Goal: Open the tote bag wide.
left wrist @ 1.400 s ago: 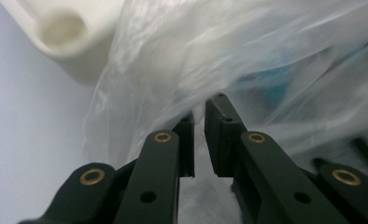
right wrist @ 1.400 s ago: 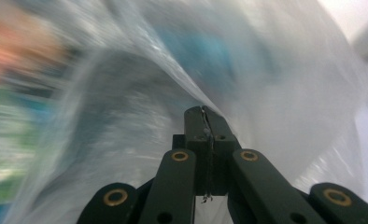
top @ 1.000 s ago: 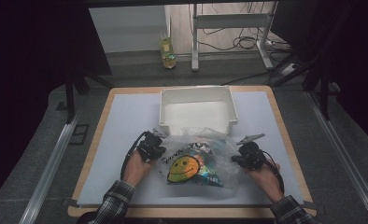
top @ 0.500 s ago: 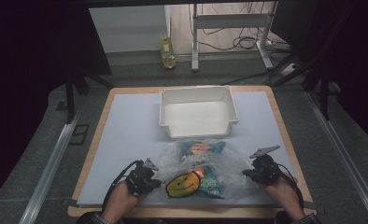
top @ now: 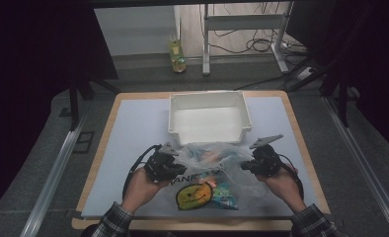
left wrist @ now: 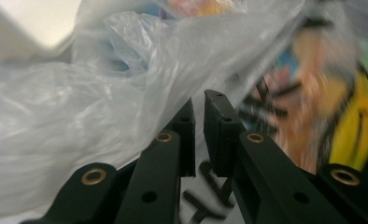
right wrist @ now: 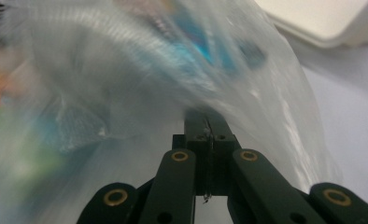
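Both grippers hold the clear plastic bag (top: 217, 168) of colourful snacks by its sides near the worktop's front edge, likely to carry it: right gripper (top: 254, 164) pinches film tight, while left gripper (top: 175, 165), its jaws just having been opening to a narrow gap, has film between them.

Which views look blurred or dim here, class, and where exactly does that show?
High view: dark surroundings, with the table and white bin evenly lit. Left gripper view: the plastic bag is sharp at left, its printed side smeared at right. Right gripper view: the plastic bag is blurred, the jaws crisp.

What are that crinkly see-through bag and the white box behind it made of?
The bag looks like thin, glossy plastic film: it wrinkles, shines, and colourful packets show through. The white box seems rigid, matte moulded plastic, judging by its smooth walls and rolled rim.
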A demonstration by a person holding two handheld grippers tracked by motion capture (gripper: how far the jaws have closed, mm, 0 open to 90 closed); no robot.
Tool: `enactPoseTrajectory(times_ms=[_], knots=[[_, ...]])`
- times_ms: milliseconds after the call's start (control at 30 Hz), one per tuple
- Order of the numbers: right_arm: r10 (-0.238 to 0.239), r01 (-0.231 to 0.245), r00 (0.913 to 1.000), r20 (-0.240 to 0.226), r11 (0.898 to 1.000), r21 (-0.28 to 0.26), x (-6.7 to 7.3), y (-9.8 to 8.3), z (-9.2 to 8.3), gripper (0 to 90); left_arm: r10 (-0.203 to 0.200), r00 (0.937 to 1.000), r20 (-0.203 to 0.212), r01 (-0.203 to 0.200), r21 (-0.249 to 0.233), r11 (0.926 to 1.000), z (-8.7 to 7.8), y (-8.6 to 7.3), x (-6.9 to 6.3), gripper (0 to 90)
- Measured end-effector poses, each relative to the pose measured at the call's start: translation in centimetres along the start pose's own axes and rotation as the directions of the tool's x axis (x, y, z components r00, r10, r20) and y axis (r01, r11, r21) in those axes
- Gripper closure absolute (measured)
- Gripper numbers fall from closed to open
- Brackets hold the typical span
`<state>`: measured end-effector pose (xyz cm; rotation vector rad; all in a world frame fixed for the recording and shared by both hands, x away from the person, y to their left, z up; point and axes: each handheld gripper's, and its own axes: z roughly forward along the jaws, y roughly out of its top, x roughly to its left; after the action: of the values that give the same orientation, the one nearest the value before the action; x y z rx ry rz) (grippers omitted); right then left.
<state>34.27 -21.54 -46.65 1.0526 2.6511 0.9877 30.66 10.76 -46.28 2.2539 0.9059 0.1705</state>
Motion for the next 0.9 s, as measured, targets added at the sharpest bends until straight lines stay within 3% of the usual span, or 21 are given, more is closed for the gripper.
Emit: enactPoseTrajectory(times_ms=[33, 67, 200, 300, 400, 500, 633, 700, 767, 800, 900], knots=[[-0.002, 0.002, 1.0, 0.005, 1.0, -0.001, 0.0, 0.3, 0.3, 89.1, 0.005, 0.9997, -0.022, -0.005, 0.005, 1.0, 0.3, 0.4, 0.1, 82.2], [0.002, -0.002, 1.0, 0.008, 1.0, -0.009, -0.2, 0.9, 0.6, 89.1, 0.002, 0.9976, -0.069, -0.001, 0.008, 1.0, 0.8, 1.0, 0.6, 82.0], [0.014, -0.014, 0.9999, -0.004, 1.0, -0.024, -0.5, 1.8, 1.0, 89.1, -0.02, 0.9949, -0.099, 0.021, 0.012, 0.9997, 1.5, 1.7, 1.8, 82.2], [0.004, -0.004, 0.9998, -0.019, 1.0, -0.031, -0.3, 2.4, 1.6, 89.0, -0.032, 0.9978, -0.058, 0.03, -0.037, 0.9988, 0.8, 2.3, 1.9, 82.3], [-0.01, 0.008, 0.999, -0.042, 0.999, -0.045, 0.2, 2.9, 1.5, 89.0, -0.008, 0.9998, -0.02, 0.006, -0.081, 0.9967, -0.3, 3.3, 1.0, 81.6], [-0.021, 0.018, 0.9987, -0.047, 0.998, -0.062, 0.6, 3.6, 1.3, 88.9, -0.01, 0.9986, 0.053, 0.015, -0.099, 0.9949, 0.1, 4.3, 0.5, 81.1], [-0.023, 0.018, 0.9969, -0.075, 0.998, -0.067, 1.0, 4.7, 1.5, 88.8, 0.009, 0.9975, 0.07, -0.003, -0.085, 0.9964, 1.7, 4.9, 0.1, 81.0], [-0.026, 0.02, 0.9948, -0.098, 0.998, -0.066, 1.3, 5.0, 1.8, 88.8, 0.011, 0.9985, 0.054, -0.006, -0.082, 0.9967, 2.0, 4.7, 0.0, 81.0], [-0.027, 0.019, 0.987, -0.158, 0.999, -0.051, 2.1, 4.5, 1.9, 88.8, 0.023, 0.9996, 0.017, -0.022, -0.072, 0.9972, 1.7, 4.4, -0.1, 80.9], [-0.027, 0.019, 0.987, -0.158, 0.999, -0.051, 2.1, 4.5, 1.9, 88.8, 0.022, 0.9997, 0.007, -0.021, -0.071, 0.9973, 1.3, 4.1, -0.2, 80.9], [-0.036, 0.025, 0.9777, -0.207, 0.998, -0.054, 3.2, 3.6, 1.5, 88.9, 0.023, 0.9995, 0.021, -0.021, -0.086, 0.9961, -0.4, 3.0, -0.5, 80.3]])
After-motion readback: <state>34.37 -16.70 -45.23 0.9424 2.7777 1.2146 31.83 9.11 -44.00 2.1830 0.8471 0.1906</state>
